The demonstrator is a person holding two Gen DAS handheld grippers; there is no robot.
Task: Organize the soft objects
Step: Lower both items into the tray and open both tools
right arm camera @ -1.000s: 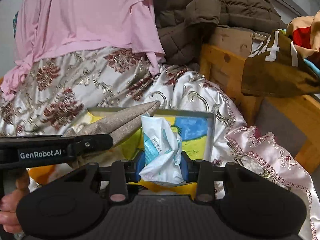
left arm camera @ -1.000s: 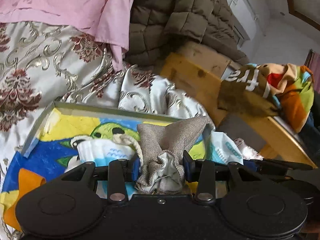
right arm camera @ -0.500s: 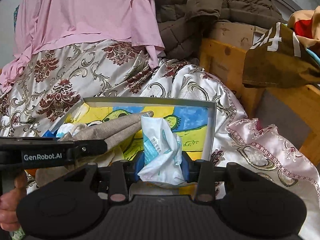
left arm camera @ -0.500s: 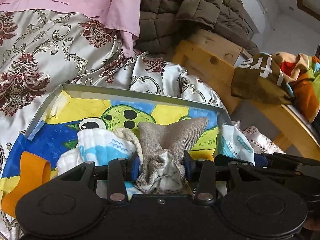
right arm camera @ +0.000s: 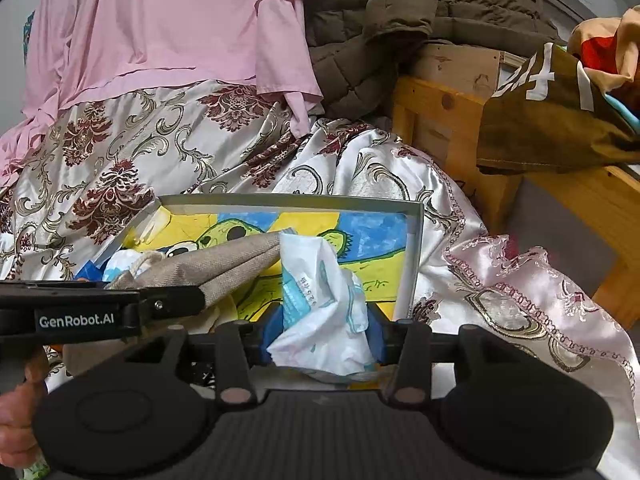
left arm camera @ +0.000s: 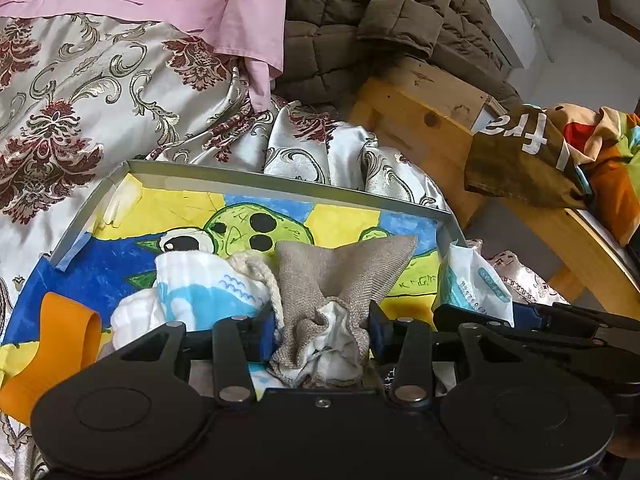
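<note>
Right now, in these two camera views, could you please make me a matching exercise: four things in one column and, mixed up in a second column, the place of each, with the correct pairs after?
Things:
1. beige burlap pouch
2. white tissue pack
3. orange band
4. pink garment

Places:
A. lying in the tray at its near left side
B. between the fingers of the right gripper
C. draped over the patterned bedcover, behind the tray
D. between the fingers of the left gripper

Pairs: 1-D, 2-B, 3-A, 4-C
</note>
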